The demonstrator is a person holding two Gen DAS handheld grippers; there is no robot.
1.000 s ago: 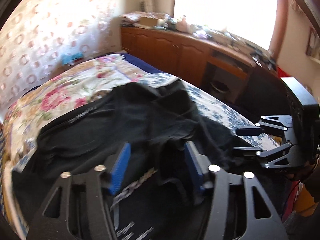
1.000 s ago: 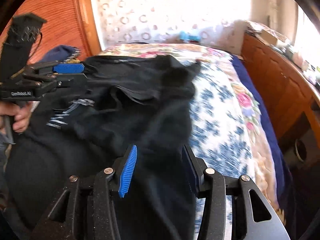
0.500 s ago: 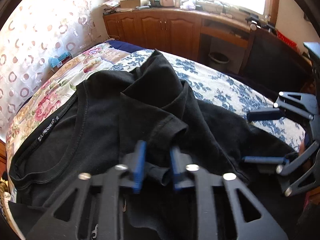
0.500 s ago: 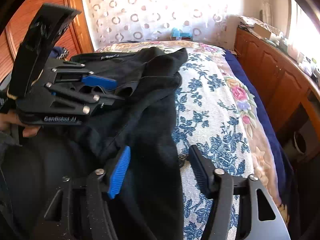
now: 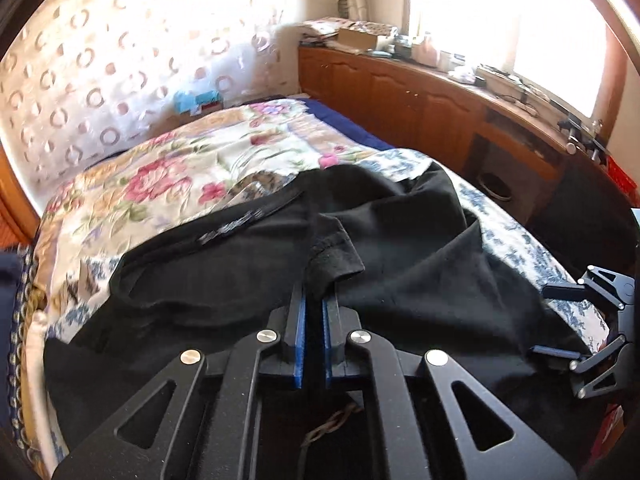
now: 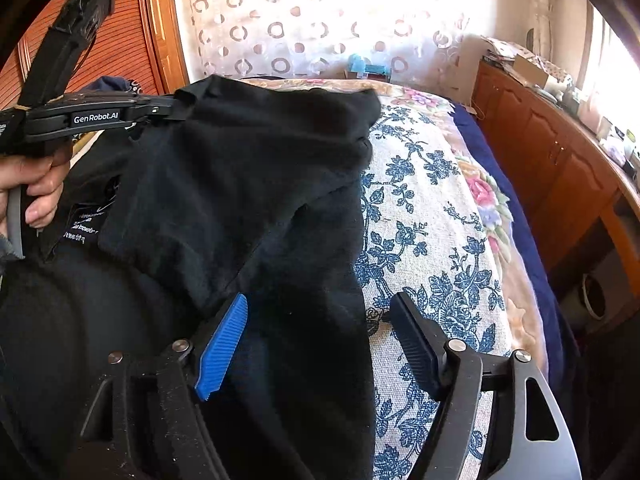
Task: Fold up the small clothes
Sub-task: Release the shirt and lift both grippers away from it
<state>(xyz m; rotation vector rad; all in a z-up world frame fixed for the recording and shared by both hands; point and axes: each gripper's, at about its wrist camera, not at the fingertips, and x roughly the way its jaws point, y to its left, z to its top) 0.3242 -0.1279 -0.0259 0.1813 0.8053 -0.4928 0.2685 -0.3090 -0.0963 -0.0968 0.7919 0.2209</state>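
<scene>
A black T-shirt lies rumpled on the floral bedspread. My left gripper is shut on a hemmed fold of the shirt, which sticks up between its blue pads. In the right wrist view the left gripper holds that cloth raised at the upper left, with a hand on its handle. My right gripper stands wide and its jaws are opening. The T-shirt has its edge lying between the fingers, and the pads do not press on it. The right gripper also shows at the left wrist view's right edge.
A wooden cabinet with clutter on top runs along the bed's far side under a bright window. A patterned curtain hangs behind the bed, with a small blue object at its foot. A wooden panel stands at the left.
The left gripper's jaws closed on a fold of the black shirt and drew it up. The right gripper's jaws widened around the shirt's edge.
</scene>
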